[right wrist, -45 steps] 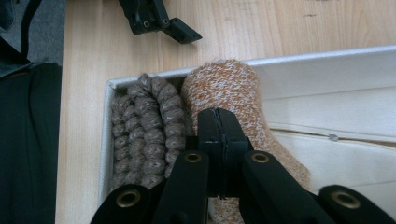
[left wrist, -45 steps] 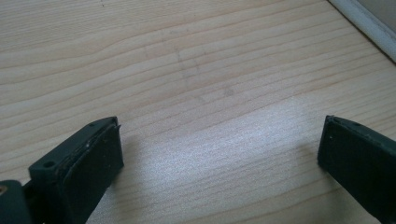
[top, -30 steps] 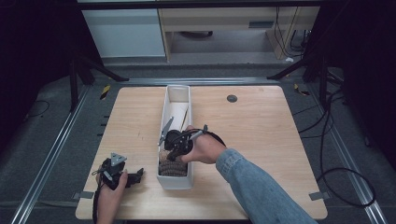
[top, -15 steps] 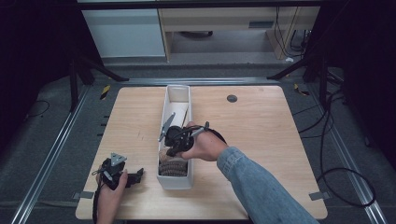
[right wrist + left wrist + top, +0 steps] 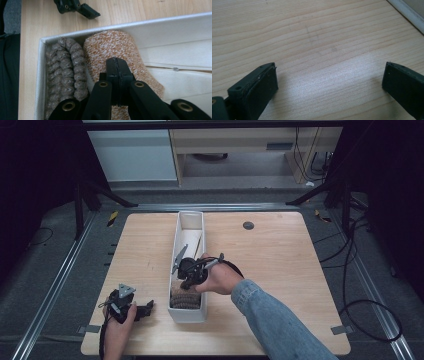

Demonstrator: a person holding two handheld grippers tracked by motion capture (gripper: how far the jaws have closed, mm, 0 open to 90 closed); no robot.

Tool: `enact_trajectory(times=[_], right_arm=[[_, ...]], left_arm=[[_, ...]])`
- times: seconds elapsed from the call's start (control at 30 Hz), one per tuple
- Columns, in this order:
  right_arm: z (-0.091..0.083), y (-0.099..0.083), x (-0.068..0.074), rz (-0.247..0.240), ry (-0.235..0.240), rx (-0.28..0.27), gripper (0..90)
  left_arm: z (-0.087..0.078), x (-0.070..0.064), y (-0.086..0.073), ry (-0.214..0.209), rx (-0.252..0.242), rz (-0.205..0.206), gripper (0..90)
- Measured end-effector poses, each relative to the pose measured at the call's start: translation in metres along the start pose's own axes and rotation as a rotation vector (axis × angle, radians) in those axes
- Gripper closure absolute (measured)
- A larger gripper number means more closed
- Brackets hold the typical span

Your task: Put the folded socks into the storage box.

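Left tongs (image 5: 146, 309) rest near front-left corner of surface (image 5: 280, 250), jaws wide apart, nothing between: idle, clear of work. Right tongs (image 5: 117, 65) closed, pressing orange sock roll (image 5: 112, 47) into near end of white box (image 5: 189, 316), snug beside brown sock roll (image 5: 66, 65); pinching fabric, hard to say. Box far end looks free.

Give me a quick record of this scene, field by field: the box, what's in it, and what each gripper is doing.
Surface: wooden table
Container: long white box, open top
Contents at near end: brown chunky knit roll against the end wall, orange speckled knit roll beside it
Right gripper: jaws closed together, above the orange speckled knit roll; whether they pinch it cannot be told
Left gripper: jaws wide apart, nothing between them, over bare table to the left of the box
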State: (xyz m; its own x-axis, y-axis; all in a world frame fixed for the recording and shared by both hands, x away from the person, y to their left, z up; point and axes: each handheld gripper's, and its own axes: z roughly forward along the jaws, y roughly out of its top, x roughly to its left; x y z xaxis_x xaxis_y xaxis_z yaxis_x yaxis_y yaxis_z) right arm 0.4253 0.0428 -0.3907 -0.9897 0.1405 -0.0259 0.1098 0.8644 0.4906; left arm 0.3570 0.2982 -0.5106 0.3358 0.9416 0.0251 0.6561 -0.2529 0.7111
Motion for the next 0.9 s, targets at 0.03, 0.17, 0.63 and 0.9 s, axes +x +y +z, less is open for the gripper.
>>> enact_trajectory(times=[0.03, 0.17, 0.63, 0.9], right_arm=[[0.0, -0.001, 0.0, 0.005, 0.004, -0.004, 90.0], [0.0, -0.002, 0.002, 0.0, -0.003, -0.01, 90.0], [-0.026, -0.006, 0.002, 0.004, -0.031, -0.081, 90.0], [-0.041, -0.015, -0.001, 0.036, -0.057, -0.12, 90.0]], left_arm=[[0.0, 0.0, 0.0, 0.0, 0.0, 0.0, 0.0], [0.0, 0.0, 0.0, 0.0, 0.0, 0.0, 0.0], [0.0, 0.0, 0.0, 0.0, 0.0, 0.0, 0.0], [0.0, 0.0, 0.0, 0.0, -0.005, -0.005, 0.0]])
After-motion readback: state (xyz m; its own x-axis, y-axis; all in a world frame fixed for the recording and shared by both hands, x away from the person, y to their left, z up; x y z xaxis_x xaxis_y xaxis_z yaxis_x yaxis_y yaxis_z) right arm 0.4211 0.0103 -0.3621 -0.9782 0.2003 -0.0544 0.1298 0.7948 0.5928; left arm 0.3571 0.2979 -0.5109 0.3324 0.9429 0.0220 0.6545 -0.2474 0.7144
